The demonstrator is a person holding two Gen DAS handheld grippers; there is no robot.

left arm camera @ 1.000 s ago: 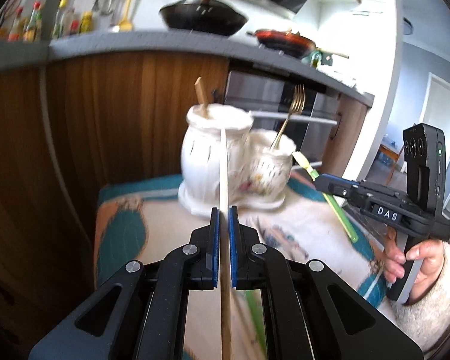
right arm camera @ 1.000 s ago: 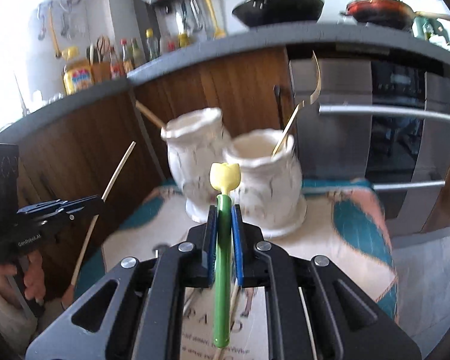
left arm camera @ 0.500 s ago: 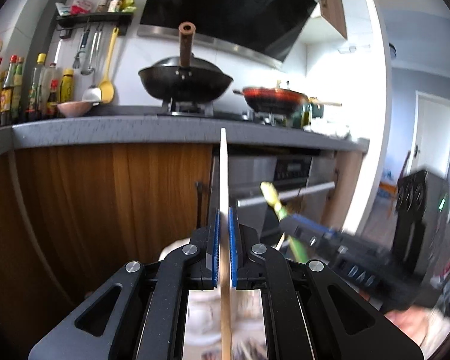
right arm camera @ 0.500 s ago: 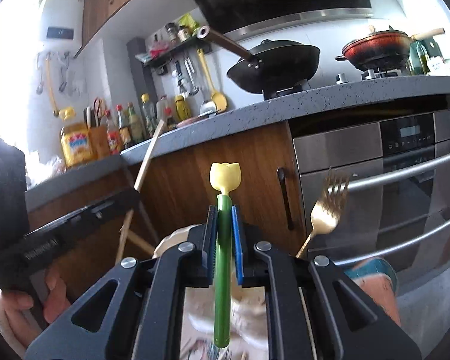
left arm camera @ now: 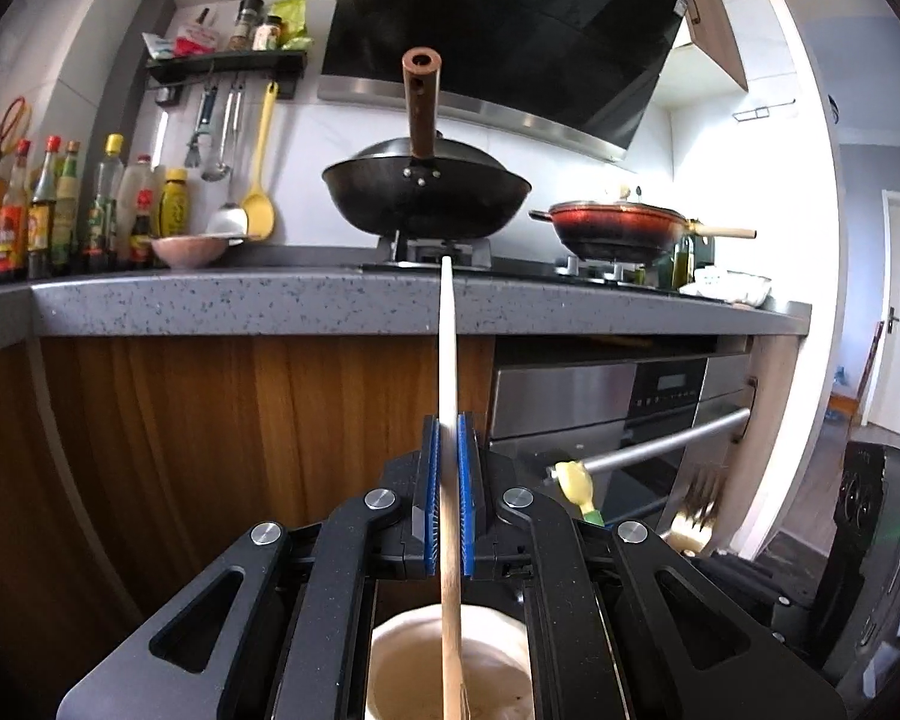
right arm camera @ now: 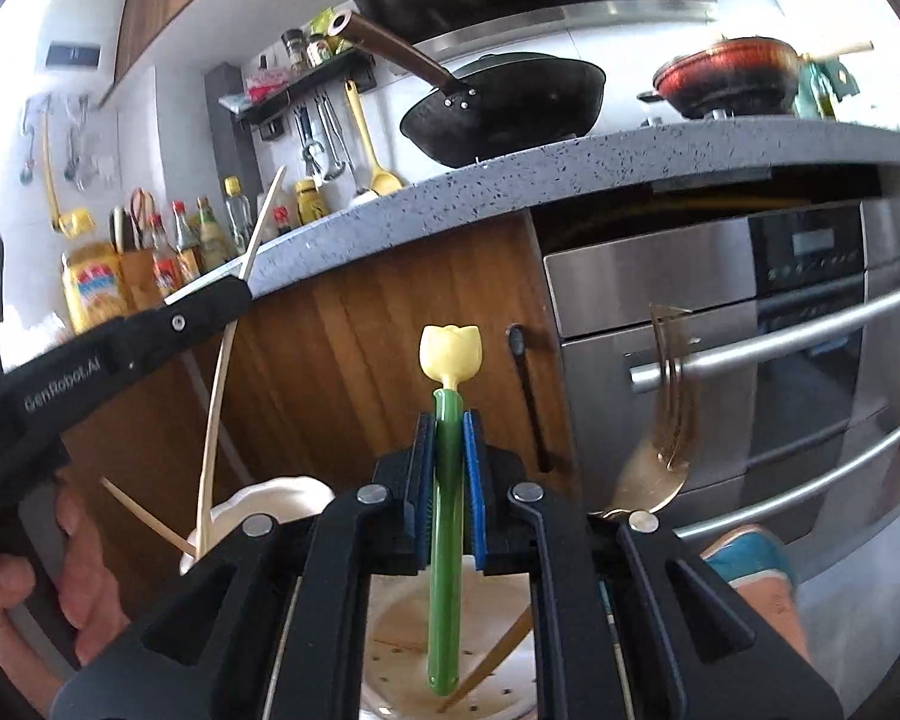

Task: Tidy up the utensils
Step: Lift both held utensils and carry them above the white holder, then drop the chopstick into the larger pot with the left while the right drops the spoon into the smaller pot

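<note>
My left gripper [left arm camera: 448, 426] is shut on a pale wooden chopstick [left arm camera: 446, 336] that stands upright, its lower end over the mouth of a white ceramic holder [left arm camera: 390, 660] just below the jaws. My right gripper [right arm camera: 449, 423] is shut on a green utensil handle topped by a yellow tulip [right arm camera: 450, 351]; its lower end hangs over a second white holder [right arm camera: 390, 618] with a perforated bottom. A gold fork [right arm camera: 666, 420] stands in that holder at the right. The left gripper [right arm camera: 243, 288] with its chopstick [right arm camera: 219, 384] shows at the left of the right wrist view, above the other holder [right arm camera: 270, 495].
A grey stone counter [left arm camera: 240, 300] on wooden cabinets [left arm camera: 240, 420] runs close ahead, with a black wok [left arm camera: 426, 195], a red pan [left arm camera: 621, 228] and bottles [left arm camera: 60, 210] on it. A steel oven [right arm camera: 720, 330] with bar handles stands to the right. A hand [right arm camera: 84, 588] holds the left gripper.
Both grippers rose and tilted up; the holders slid from mid-view to beneath the jaws. The chopstick and the tulip utensil stayed clamped, their lower ends now over the holders' mouths.
</note>
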